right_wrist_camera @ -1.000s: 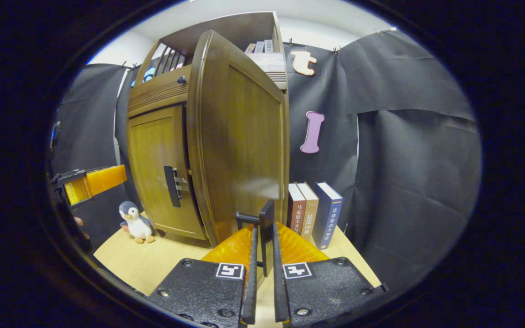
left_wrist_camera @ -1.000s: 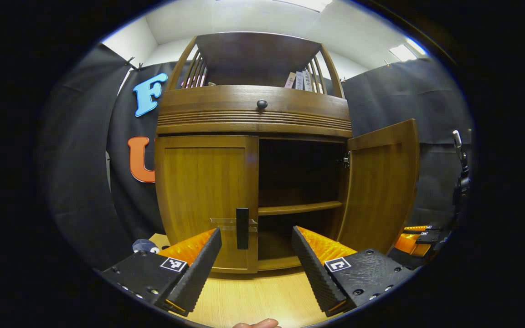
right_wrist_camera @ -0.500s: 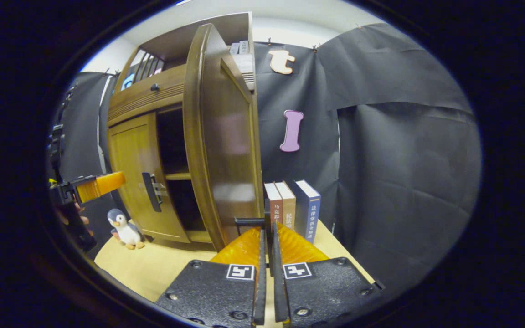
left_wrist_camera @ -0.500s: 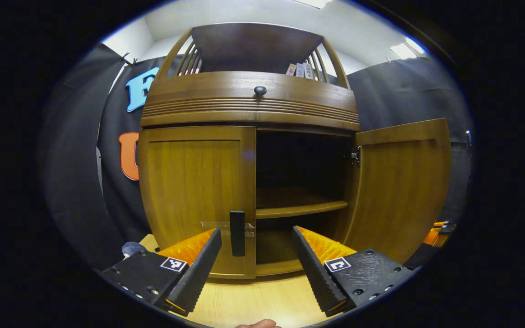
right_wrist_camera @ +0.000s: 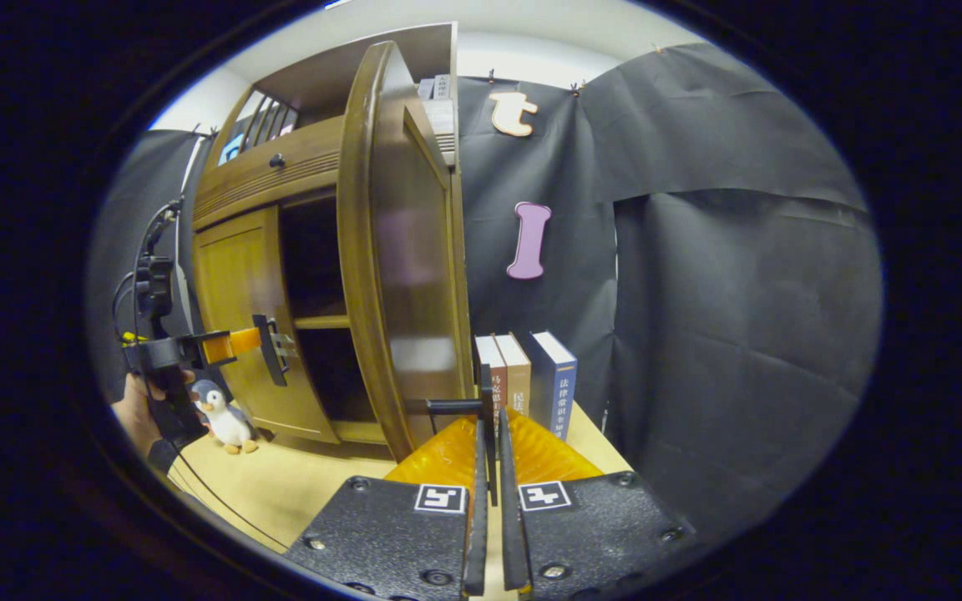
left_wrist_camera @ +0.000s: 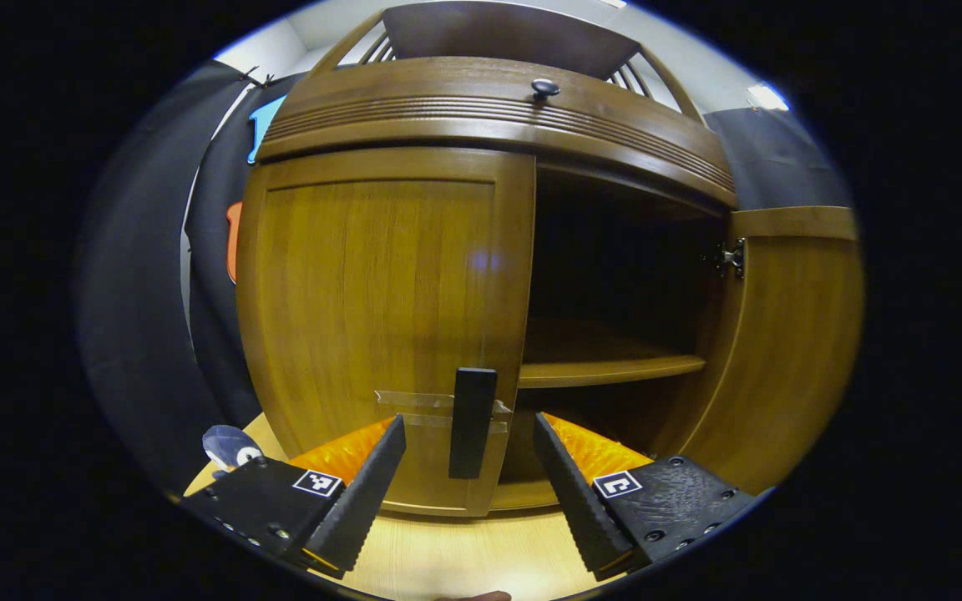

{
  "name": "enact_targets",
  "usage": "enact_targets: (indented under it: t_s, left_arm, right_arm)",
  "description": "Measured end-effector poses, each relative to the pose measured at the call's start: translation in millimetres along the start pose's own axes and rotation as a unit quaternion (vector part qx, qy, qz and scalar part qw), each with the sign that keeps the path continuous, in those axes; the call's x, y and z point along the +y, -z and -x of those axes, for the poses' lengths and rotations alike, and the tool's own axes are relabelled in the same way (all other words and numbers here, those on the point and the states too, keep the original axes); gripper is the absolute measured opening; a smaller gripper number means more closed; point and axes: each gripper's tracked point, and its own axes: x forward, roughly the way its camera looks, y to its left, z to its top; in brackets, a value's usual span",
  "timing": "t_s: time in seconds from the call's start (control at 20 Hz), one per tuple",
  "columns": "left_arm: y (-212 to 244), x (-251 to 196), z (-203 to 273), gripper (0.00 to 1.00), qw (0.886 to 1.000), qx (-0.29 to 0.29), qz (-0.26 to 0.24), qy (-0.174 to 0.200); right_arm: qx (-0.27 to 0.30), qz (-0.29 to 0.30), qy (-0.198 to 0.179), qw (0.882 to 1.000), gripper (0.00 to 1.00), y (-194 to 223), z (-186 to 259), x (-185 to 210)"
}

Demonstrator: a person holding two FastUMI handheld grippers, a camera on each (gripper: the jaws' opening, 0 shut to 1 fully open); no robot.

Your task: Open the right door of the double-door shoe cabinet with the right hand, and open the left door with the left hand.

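Your left gripper (left_wrist_camera: 468, 480) sits low in front of the shoe cabinet (left_wrist_camera: 489, 125) with its fingers spread wide and nothing between them. The left door handle (left_wrist_camera: 472, 411), a dark upright bar with its long axis vertical, lies straight ahead and just above the gap between those fingers, mounted at the free inner edge of the left door (left_wrist_camera: 381, 317), which is shut. That is the relation your next move turns on: the bar stands centred on the opening and beyond the fingertips, so, as a judgement, you would go forward until it lies between the fingers, then close across its width. This gripper is far the nearer to that handle. Your right gripper (right_wrist_camera: 489, 492) is closed down to a narrow slit on the right door handle (right_wrist_camera: 485, 405), another dark upright bar, and holds the right door (right_wrist_camera: 393, 250) swung well out from the cabinet, seen nearly edge-on in the right gripper view. A hand (right_wrist_camera: 137, 421) holding the left gripper shows at the far left of that view. Counted: two doors, one open and one shut; two bar handles; one round knob (left_wrist_camera: 544, 87) on the drawer front above; one inner shelf (left_wrist_camera: 610, 367); three upright books (right_wrist_camera: 523, 380) beside the cabinet; one penguin toy (right_wrist_camera: 220, 411) on the wooden table (right_wrist_camera: 281, 492).
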Motion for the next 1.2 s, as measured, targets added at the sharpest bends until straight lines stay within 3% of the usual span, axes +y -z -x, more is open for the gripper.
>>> enact_targets:
  t_s: [0.3, 0.35, 0.45, 0.55, 0.6, 0.8, 0.85, 0.9, 0.95, 1.0, 1.05, 1.2]
  left_arm:
    - [16.3, 0.8, -42.9, 0.90, 1.000, 0.017, -0.007, 0.004]
    - [18.9, 2.4, -49.9, 0.77, 1.000, 0.017, -0.012, 0.004]
    - [22.5, 6.7, -60.8, 0.75, 1.000, 0.021, -0.022, -0.006]
    - [23.2, 9.5, -65.4, 0.83, 0.999, 0.019, -0.026, -0.009]
    - [22.3, 8.0, -64.1, 0.72, 0.999, 0.016, -0.028, -0.003]
    - [22.9, -1.6, -65.3, 0.48, 0.999, 0.019, -0.033, 0.028]
    - [23.1, -1.5, -65.3, 0.34, 0.999, 0.019, -0.035, 0.030]
    - [22.3, -1.0, -65.2, 0.34, 0.999, 0.019, -0.035, 0.034]
    - [23.4, -1.4, -64.3, 0.34, 0.999, 0.021, -0.034, 0.037]
    - [24.6, -1.6, -67.1, 0.28, 0.998, 0.023, -0.036, 0.040]
    - [25.3, -1.2, -66.6, 0.28, 0.998, 0.025, -0.038, 0.040]
    - [25.1, -1.1, -63.8, 0.28, 0.998, 0.029, -0.037, 0.037]
  right_arm:
    - [0.004, 0.001, 0.000, 1.000, 0.10, -1.2, 0.8, -1.1]
    - [0.005, 0.001, 0.002, 1.000, 0.10, -1.7, 1.0, -1.1]
    - [0.007, 0.000, 0.004, 1.000, 0.10, -1.4, 0.7, -1.7]
    - [0.008, 0.000, 0.006, 1.000, 0.10, -1.1, 1.2, -2.0]
    - [0.008, 0.000, 0.007, 1.000, 0.10, -0.9, 1.6, -2.5]
    - [0.008, -0.004, 0.013, 1.000, 0.10, -1.7, 2.7, -3.7]
    - [0.008, -0.004, 0.016, 1.000, 0.10, -2.3, 3.4, -4.7]
    - [0.007, -0.005, 0.020, 1.000, 0.12, -1.6, 4.3, -6.3]
    - [0.006, -0.005, 0.025, 1.000, 0.06, -2.6, 5.5, -8.0]
    - [0.004, -0.006, 0.032, 0.999, 0.09, -3.3, 6.5, -11.4]
    - [0.002, -0.007, 0.041, 0.999, 0.15, -4.2, 8.2, -15.1]
    - [-0.008, -0.005, 0.083, 0.997, 0.19, -4.5, 23.4, -36.0]
